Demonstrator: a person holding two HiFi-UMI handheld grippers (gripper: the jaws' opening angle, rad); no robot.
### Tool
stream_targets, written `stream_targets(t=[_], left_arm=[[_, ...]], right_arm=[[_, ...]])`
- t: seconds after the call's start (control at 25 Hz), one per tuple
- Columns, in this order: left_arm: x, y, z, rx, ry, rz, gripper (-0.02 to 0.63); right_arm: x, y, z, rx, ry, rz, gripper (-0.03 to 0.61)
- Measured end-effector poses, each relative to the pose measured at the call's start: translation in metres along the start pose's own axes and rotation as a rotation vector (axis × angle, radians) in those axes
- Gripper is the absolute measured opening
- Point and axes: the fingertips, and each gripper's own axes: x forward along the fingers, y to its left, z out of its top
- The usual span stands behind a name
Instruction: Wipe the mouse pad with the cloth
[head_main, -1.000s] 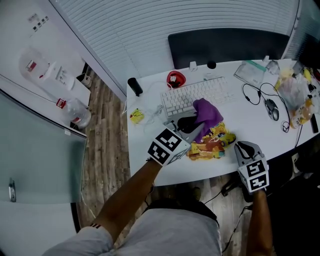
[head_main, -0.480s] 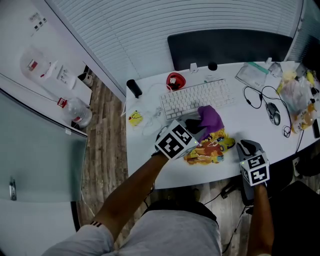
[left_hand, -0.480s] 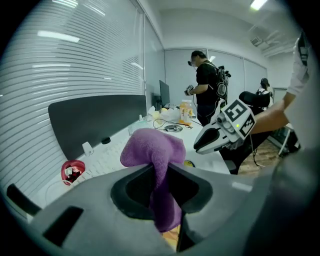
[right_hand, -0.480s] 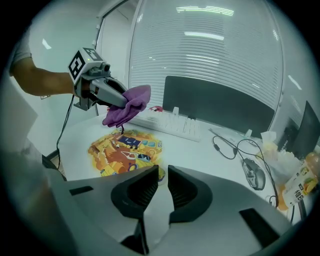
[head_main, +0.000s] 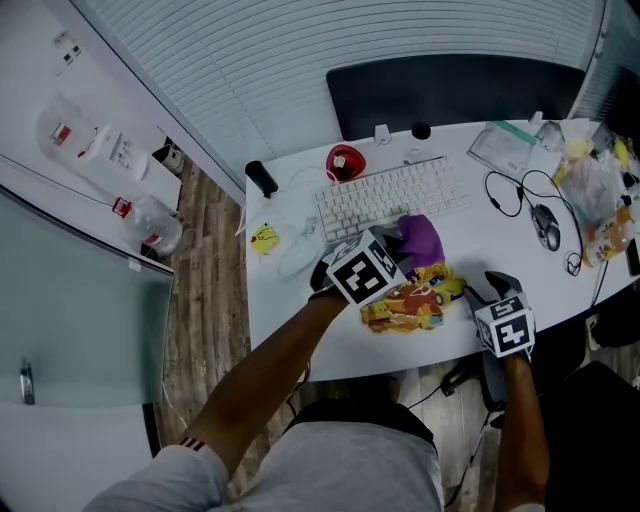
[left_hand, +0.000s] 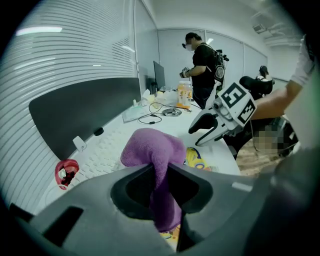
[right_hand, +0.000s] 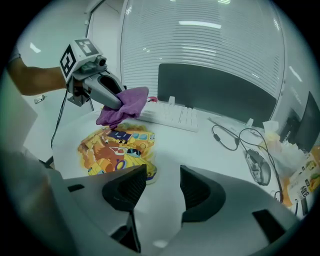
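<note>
Where the cloth (right_hand: 125, 105) hangs, it partly hides the mouse pad (right_hand: 112, 150).

White tabletop (head_main: 478, 248) w/ curved front edge, centre-right in head view. Dark divider panel (head_main: 450, 90) stands along its 12 o'clock edge. Behind that, pale horizontal blinds (head_main: 300, 50) span the top. Wood-plank floor (head_main: 205, 310) at tabletop's 9 o'clock. Further out at 9, white counter (head_main: 30, 80) and frosted glass pane (head_main: 70, 320). Strip-light glare (right_hand: 200, 23) shows on blinds in right gripper view.
</note>
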Motion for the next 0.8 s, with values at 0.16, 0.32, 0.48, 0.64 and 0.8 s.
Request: stream_targets(t=[0.16, 0.32, 0.48, 0.64, 0.8], left_arm=[[0.009, 0.002, -0.001, 0.012, 0.061, -0.018, 0.081], [0.018, 0.002, -0.008, 0.029, 0.131, -0.04, 0.081], [0.028, 0.001, -0.012, 0.042, 0.19, -0.072, 0.081], [0.038, 0.0, -0.014, 0.05, 0.242, -0.101, 0.081], [0.047, -0.003, -0.016, 0.068, 0.295, -0.127, 0.081]], right_arm=[[0.009, -0.006, -0.004, 0.016, 0.042, -0.007, 0.202], [0.014, -0.006, -0.006, 0.028, 0.061, -0.008, 0.209], [0.018, -0.007, -0.009, 0.044, 0.073, -0.006, 0.213], [0.02, -0.007, -0.01, 0.068, 0.075, 0.001, 0.213], [0.021, -0.008, -0.011, 0.101, 0.078, 0.008, 0.218]])
